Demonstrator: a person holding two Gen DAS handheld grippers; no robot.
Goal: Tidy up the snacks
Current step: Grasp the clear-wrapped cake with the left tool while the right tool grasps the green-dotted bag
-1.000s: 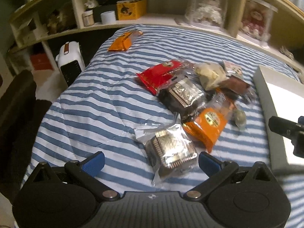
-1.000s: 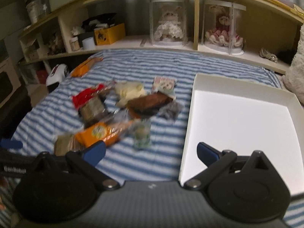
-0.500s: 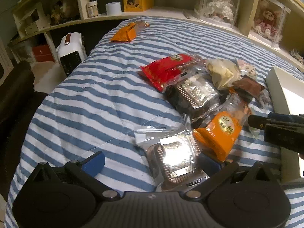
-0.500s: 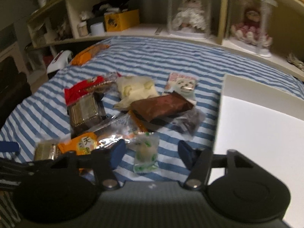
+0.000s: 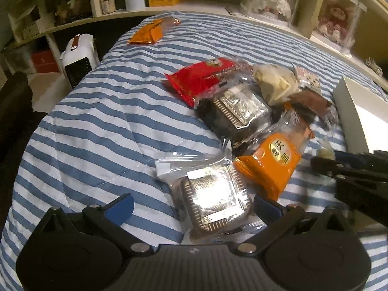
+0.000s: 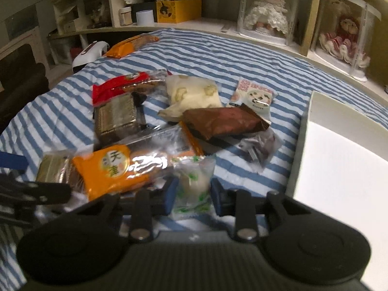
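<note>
Both cameras sit low over the bed [image 5: 101, 121], tilted down toward the shelf [image 6: 198, 23] behind. The left view looks from the pile's left, close over a foil pack [image 5: 213, 198]; the right view from nearer the box [image 6: 339, 160]. Both share the orange pack [image 5: 274, 167] [image 6: 109, 169] — each shows the other's tongs at its edge.

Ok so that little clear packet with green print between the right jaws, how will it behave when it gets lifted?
The green-print packet looks small, so probably light. Its clear film is crinkly and glossy, so it may slip or crumple. The right gripper's jaws have just been closing around it; the rounded white piece inside might squash if pinched hard.
</note>
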